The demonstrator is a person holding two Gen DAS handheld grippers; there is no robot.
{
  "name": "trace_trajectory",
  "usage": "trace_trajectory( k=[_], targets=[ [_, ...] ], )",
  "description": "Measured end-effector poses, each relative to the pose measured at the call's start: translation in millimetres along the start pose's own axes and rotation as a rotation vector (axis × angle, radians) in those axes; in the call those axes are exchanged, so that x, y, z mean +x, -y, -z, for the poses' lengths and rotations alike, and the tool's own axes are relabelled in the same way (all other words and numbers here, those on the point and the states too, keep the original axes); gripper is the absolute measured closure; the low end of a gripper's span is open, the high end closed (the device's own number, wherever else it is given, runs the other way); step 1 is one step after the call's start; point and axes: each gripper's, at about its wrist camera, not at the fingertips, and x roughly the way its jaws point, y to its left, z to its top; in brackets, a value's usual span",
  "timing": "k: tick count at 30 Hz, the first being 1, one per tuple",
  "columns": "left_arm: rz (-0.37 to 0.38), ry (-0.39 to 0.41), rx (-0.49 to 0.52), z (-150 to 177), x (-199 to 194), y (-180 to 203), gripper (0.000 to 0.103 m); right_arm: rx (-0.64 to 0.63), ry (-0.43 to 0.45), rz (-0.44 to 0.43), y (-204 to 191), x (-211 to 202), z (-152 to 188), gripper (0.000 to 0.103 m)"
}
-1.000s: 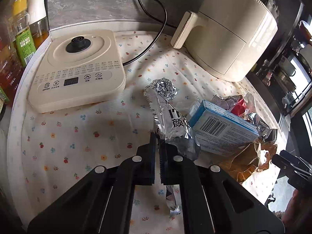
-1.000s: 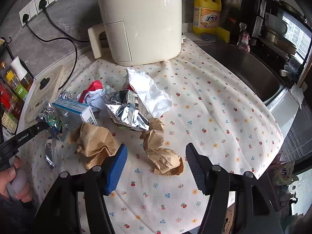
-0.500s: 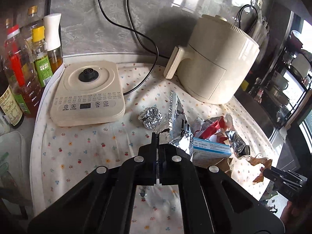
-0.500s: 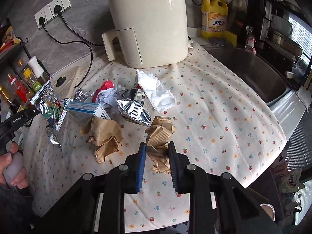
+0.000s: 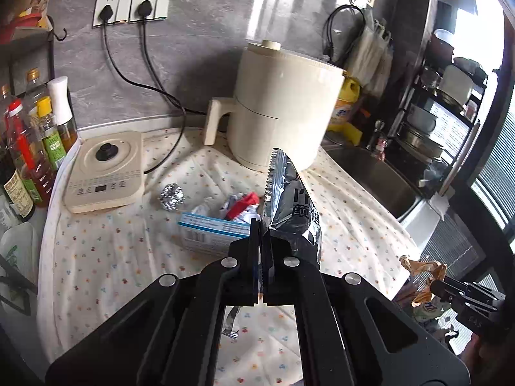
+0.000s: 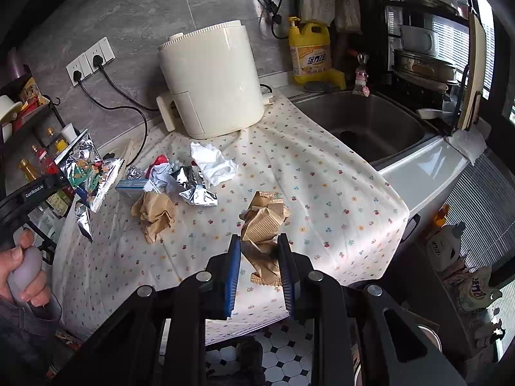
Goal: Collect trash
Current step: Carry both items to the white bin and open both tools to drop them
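My left gripper (image 5: pixel 261 234) is shut on a silver foil snack wrapper (image 5: pixel 289 206) and holds it up above the flowered cloth; the wrapper also shows in the right wrist view (image 6: pixel 90 167). My right gripper (image 6: pixel 259 251) is shut on a crumpled brown paper wad (image 6: pixel 264 225), lifted near the counter's front edge; it also shows at the lower right of the left wrist view (image 5: pixel 423 273). On the cloth lie a blue-and-white box (image 5: pixel 212 228), a foil ball (image 5: pixel 172 195), red and white scraps (image 5: pixel 239 204), another brown paper wad (image 6: pixel 156 214), crumpled foil (image 6: pixel 194 186) and white tissue (image 6: pixel 212 164).
A cream air fryer (image 6: pixel 212 80) stands at the back with cords to wall sockets (image 5: pixel 132 4). A flat cream cooker (image 5: pixel 104 170) and oil bottles (image 5: pixel 29 148) stand at the left. A steel sink (image 6: pixel 370 122) and a yellow detergent bottle (image 6: pixel 310 53) are at the right.
Both grippers rose and drew back from the cloth. The left lifted the foil wrapper higher. The right closed on the brown paper wad and lifted it.
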Motion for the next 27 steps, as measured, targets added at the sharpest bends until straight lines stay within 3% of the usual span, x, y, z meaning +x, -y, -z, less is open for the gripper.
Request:
trace_trajectory(
  k=[15,27],
  targets=[
    [0.239,-0.149,0.175,69.0,26.7,184.6,0.101,0.160,-0.061,0.133,141.9,-51.8,72.6,0.079],
    [0.356,-0.287,0.245,149.5,58.1,283.4,0.101,0.266,-0.215,0.221,239.5,-47.4,163.1,0.075]
  ],
)
